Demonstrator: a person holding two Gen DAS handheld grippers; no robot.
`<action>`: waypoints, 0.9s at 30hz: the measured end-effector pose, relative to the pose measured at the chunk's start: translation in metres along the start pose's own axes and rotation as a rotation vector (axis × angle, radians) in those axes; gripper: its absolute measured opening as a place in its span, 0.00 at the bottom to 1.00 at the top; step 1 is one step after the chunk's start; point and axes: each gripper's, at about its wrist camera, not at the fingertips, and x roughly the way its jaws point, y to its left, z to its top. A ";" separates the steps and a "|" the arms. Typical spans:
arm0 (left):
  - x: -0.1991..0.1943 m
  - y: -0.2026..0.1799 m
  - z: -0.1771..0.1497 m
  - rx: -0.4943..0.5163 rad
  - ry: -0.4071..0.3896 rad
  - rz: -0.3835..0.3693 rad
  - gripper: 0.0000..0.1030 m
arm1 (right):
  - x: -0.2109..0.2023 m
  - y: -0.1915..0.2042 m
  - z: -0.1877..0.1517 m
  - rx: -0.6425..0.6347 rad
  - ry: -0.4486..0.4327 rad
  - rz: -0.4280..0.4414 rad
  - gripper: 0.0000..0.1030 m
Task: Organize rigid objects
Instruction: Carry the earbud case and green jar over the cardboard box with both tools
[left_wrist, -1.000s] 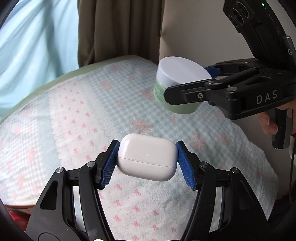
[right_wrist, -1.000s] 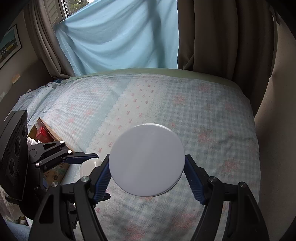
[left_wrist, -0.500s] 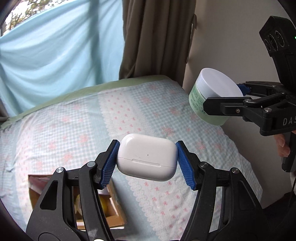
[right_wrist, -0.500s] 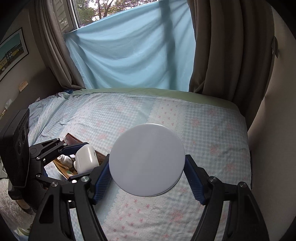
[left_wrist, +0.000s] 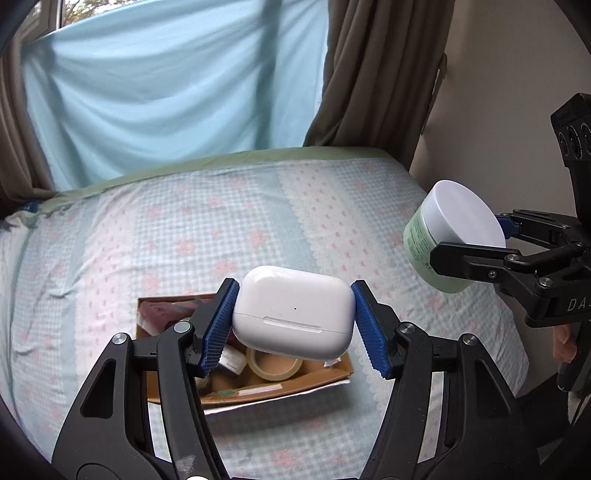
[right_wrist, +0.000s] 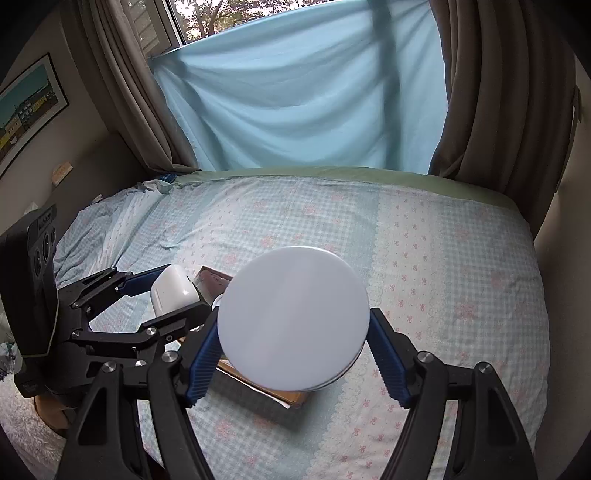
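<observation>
Compared with one second ago, the open brown cardboard box (left_wrist: 325, 376) has come into the left view and now lies on the bed directly under the left claw (left_wrist: 293, 317), while before only the bedspread was seen there; the window curtain fills more of both views than earlier. The left claw is closed on the white rounded plastic earbud case (left_wrist: 293, 314), its blue ribbed pads (left_wrist: 218, 328) pressing the two short ends, and the case hangs above the box with its lid seam facing the camera. Inside the box a roll of clear tape (left_wrist: 275, 365) and some small containers are seen, partly hidden by the case. The right claw (right_wrist: 293, 339) grips the round pale green jar with a white lid (right_wrist: 293, 319) by its sides, the flat lid turned to its own camera. In the left view this jar (left_wrist: 448, 236) is held above the right edge of the bed with the light blue checked bedspread (left_wrist: 184, 236), well apart from the box. In the right view the box (right_wrist: 291, 398) shows just beneath the jar.
</observation>
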 end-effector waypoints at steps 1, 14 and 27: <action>0.000 0.012 -0.003 -0.005 0.007 -0.002 0.57 | 0.005 0.008 -0.002 0.009 0.005 -0.006 0.69; 0.051 0.135 -0.038 -0.050 0.133 -0.020 0.57 | 0.101 0.065 -0.029 0.125 0.123 -0.098 0.69; 0.160 0.191 -0.058 -0.053 0.284 -0.007 0.57 | 0.216 0.055 -0.067 0.147 0.252 -0.125 0.69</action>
